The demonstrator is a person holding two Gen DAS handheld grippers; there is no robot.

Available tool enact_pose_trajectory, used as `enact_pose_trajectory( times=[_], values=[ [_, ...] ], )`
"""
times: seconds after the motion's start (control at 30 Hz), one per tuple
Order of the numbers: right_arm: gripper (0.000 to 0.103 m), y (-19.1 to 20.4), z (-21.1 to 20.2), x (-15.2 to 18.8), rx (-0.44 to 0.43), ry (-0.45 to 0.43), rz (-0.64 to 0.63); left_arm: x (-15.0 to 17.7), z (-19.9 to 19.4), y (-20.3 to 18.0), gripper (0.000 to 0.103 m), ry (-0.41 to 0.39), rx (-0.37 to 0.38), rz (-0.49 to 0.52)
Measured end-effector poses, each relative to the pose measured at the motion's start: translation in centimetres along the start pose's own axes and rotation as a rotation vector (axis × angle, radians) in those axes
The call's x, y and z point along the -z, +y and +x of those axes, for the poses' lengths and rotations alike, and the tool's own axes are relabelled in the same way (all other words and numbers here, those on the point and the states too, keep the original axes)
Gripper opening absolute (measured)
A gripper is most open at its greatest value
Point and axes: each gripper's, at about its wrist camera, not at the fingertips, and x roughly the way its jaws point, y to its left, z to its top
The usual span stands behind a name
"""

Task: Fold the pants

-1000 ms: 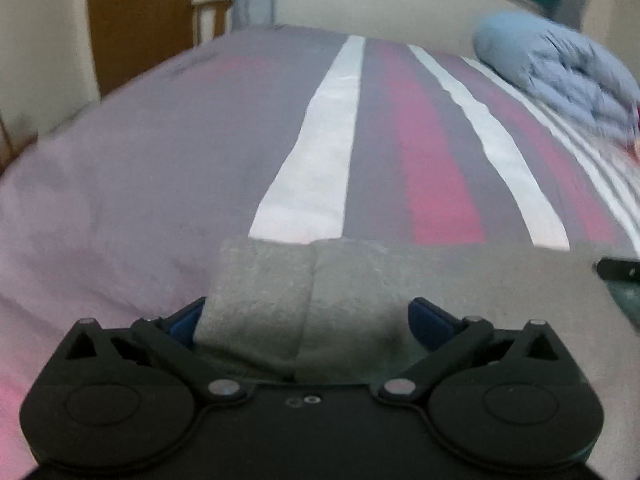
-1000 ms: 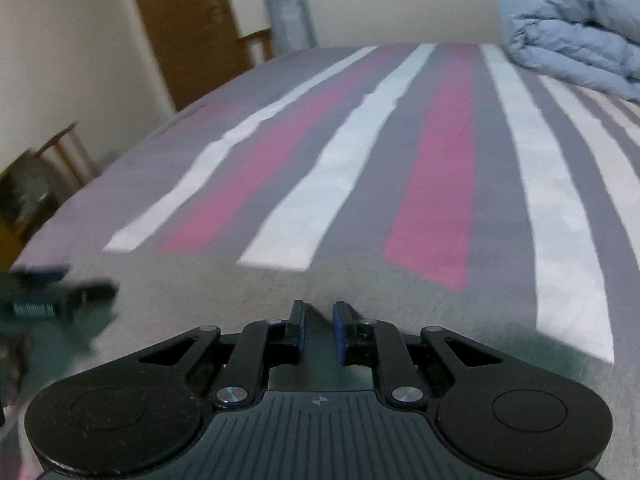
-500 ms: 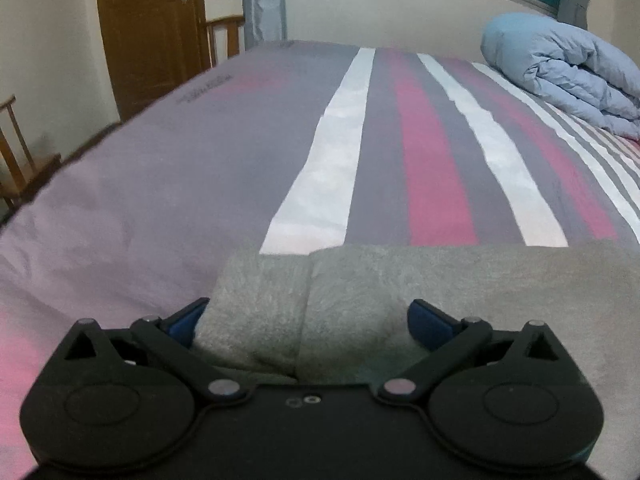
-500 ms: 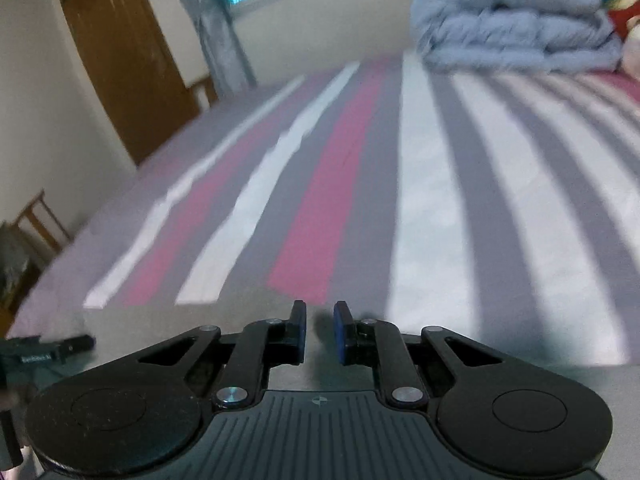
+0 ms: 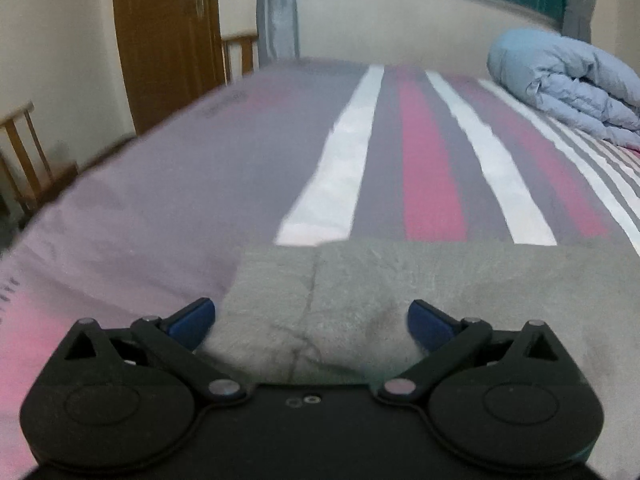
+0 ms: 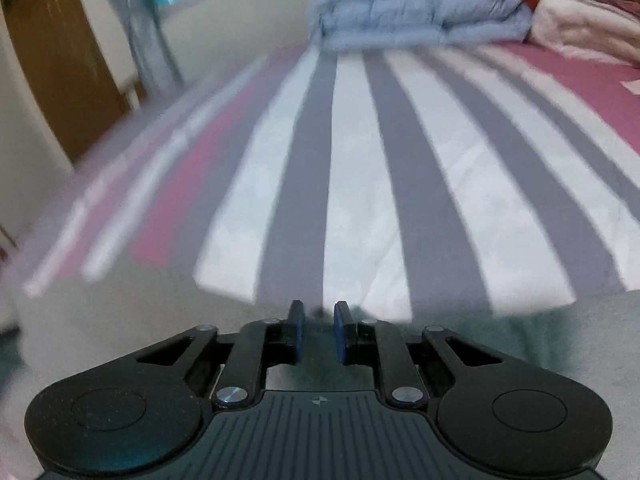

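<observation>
Grey, fuzzy pants are laid at the near edge of a bed covered in a smooth sheet striped pink, white and grey. Their long axis is seen running across both views, with a straight far edge. The left gripper is spread wide, the cloth between its blue pads but not pinched. The right gripper is nearly closed; whether cloth is gripped cannot be told. Much open sheet is left beyond, up to a puffy blue quilt.

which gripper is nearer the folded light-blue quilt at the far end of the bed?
Right, likely. The right gripper faces the light-blue quilt ahead; from the left gripper it sits far off right.
</observation>
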Motion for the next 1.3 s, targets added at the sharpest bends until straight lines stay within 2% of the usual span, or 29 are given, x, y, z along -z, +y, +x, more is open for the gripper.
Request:
enact_pose_trajectory(
  times=[0.03, 0.13, 0.17, 0.3, 0.43, 0.53, 0.67, 0.8, 0.9, 0.97, 1.03, 1.07, 1.17, 1.3],
  values=[
    [0.023, -0.6, -1.2, 0.1, -0.007, -0.016, 0.010, 0.4, -1.0, 0.3, 0.097, -0.019, 0.000, -0.008],
    [0.058, -4.0, -5.9, 0.5, -0.016, -0.118, 0.059, 1.9, -4.2, 1.7, 0.097, -0.066, -0.003, -0.069],
    [0.062, -5.8, -8.0, 1.1, -0.006, -0.156, 0.084, 2.6, -5.4, 2.1, 0.097, -0.078, -0.007, -0.098],
    [0.062, -13.1, -15.3, 3.9, 0.034, -0.257, 0.252, 5.0, -8.1, 2.8, 0.097, -0.070, 0.008, -0.206],
    [0.062, -19.5, -21.4, 7.0, 0.145, -0.349, 0.421, 7.0, -9.6, 0.6, 0.097, -0.050, 0.044, -0.216],
    [0.062, -22.7, -24.9, 9.2, 0.198, -0.372, 0.534, 8.0, -9.6, -1.7, 0.097, -0.040, 0.071, -0.198],
    [0.062, -26.1, -26.6, 11.2, 0.181, -0.375, 0.693, 9.3, -8.6, -3.3, 0.097, -0.004, 0.080, -0.217],
    [0.062, -29.1, -27.4, 13.1, 0.126, -0.375, 0.839, 10.4, -7.5, -3.0, 0.097, 0.006, 0.095, -0.273],
    [0.062, -30.3, -27.1, 13.4, 0.087, -0.375, 0.867, 10.2, -8.2, -2.4, 0.095, -0.016, 0.089, -0.277],
    [0.062, -30.6, -27.2, 13.3, 0.083, -0.381, 0.881, 10.1, -9.0, -1.1, 0.089, -0.049, 0.060, -0.343],
    [0.062, -30.7, -27.2, 12.9, 0.070, -0.388, 0.859, 10.1, -9.4, 1.0, 0.080, -0.066, 0.088, -0.434],
    [0.062, -30.4, -27.4, 12.7, 0.072, -0.383, 0.832, 9.8, -9.4, 1.8, 0.079, -0.065, 0.085, -0.453],
    [0.062, -29.4, -26.8, 13.0, 0.084, -0.373, 0.780, 8.8, -9.6, 3.1, 0.075, -0.083, 0.095, -0.451],
    [0.062, -28.6, -26.0, 13.1, 0.101, -0.364, 0.774, 7.8, -8.3, 3.8, 0.063, -0.064, 0.135, -0.474]
  ],
)
